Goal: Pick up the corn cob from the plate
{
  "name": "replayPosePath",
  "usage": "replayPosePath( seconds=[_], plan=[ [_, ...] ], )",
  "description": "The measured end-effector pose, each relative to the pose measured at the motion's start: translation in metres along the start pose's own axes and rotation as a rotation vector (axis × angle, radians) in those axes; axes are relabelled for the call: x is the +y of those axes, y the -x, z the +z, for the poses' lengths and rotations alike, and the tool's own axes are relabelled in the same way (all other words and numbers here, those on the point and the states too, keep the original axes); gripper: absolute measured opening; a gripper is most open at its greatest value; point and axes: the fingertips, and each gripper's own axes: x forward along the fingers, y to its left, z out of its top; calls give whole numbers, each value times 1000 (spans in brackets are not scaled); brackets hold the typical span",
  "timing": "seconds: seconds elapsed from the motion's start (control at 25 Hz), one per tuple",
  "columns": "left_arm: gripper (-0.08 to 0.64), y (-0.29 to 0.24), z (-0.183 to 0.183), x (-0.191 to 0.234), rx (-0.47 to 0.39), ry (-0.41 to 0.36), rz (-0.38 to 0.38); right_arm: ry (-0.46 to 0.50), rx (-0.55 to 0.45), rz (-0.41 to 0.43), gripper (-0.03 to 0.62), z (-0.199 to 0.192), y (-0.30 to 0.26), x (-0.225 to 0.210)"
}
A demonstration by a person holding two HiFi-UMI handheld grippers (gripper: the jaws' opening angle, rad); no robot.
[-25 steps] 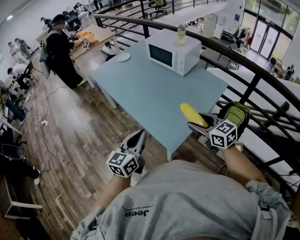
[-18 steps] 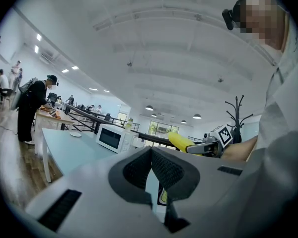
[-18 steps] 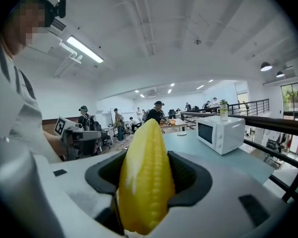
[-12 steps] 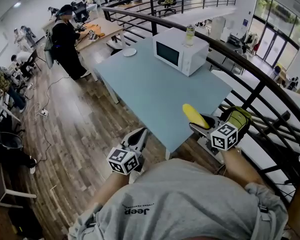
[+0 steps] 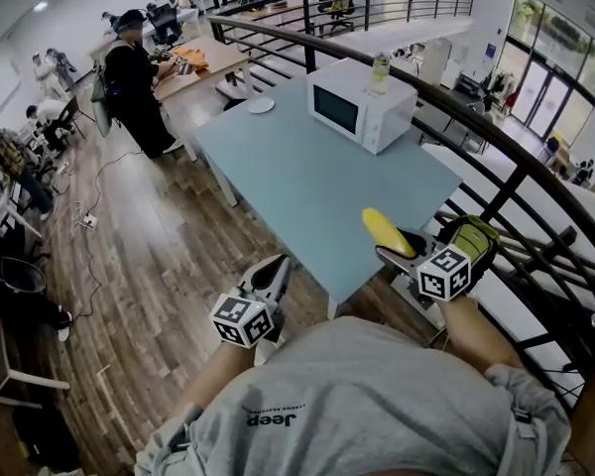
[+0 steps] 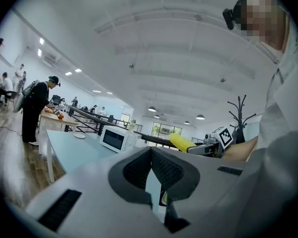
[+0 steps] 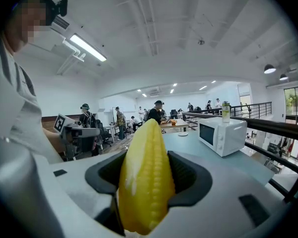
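A yellow corn cob sticks forward out of my right gripper, held in the air over the near right corner of the pale blue table. In the right gripper view the cob fills the gap between the dark pads, which press on both its sides. My left gripper hangs off the table's near edge over the wooden floor, its pads meeting at the tips with nothing between them. A small white plate lies at the table's far end.
A white microwave with a bottle on top stands at the table's far right. A dark railing runs along the right. A person in black stands beyond the far left corner, by other desks.
Only the head camera has shifted a little. Both grippers and the cob have kept their place.
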Motion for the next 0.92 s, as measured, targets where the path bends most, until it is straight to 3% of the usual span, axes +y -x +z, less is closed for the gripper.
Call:
replayPosePath(
  seconds=[0.92],
  plan=[
    [18, -6, 6, 2, -13, 4, 12, 10, -5, 8, 258, 5, -3, -6]
  ],
)
